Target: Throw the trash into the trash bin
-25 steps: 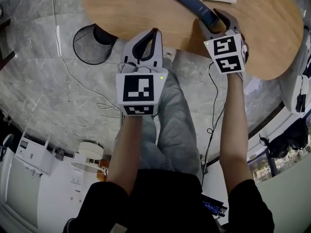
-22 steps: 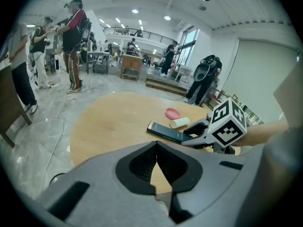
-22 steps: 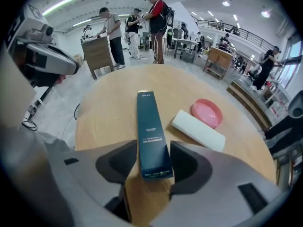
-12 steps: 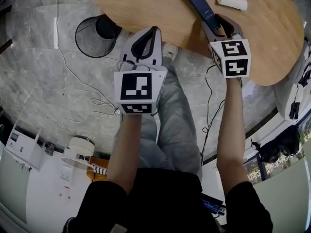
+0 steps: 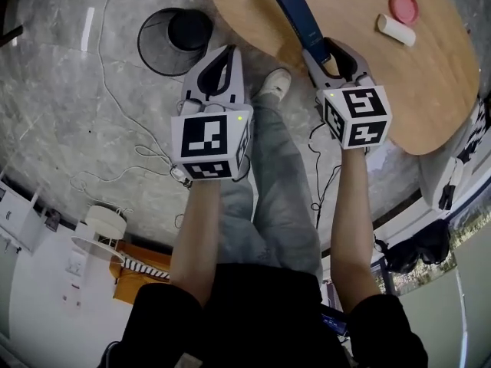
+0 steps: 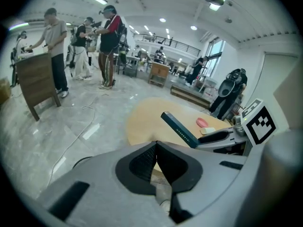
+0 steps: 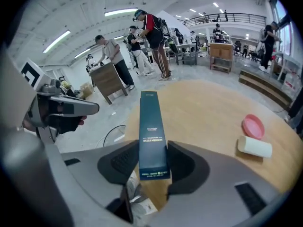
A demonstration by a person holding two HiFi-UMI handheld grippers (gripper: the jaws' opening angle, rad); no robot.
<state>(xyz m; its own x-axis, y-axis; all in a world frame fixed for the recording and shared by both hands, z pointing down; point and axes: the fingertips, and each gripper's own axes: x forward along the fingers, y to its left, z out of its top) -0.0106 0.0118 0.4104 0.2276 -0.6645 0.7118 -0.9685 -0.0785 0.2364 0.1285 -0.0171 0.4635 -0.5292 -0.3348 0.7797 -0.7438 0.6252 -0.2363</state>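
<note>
We hold the long dark-blue cardboard box (image 7: pixel 151 122) by its near end between the fingers of the right gripper (image 7: pixel 154 148), which have just been closing on it. Most of it juts past the fingertips over the round wooden table (image 5: pixel 430 87). Gripped so far off its middle, it could swing, slip out, or catch the rim of the black wire-mesh trash bin (image 5: pixel 153 48). The bin lies beyond the fingertips of the left gripper (image 6: pixel 156 148), which are pressed together on nothing. Inside the bin we see only a dark round patch, perhaps its own bottom.

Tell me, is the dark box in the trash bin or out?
Out. The right gripper holds the dark box over the table; the trash bin stands apart beside the table.
</note>
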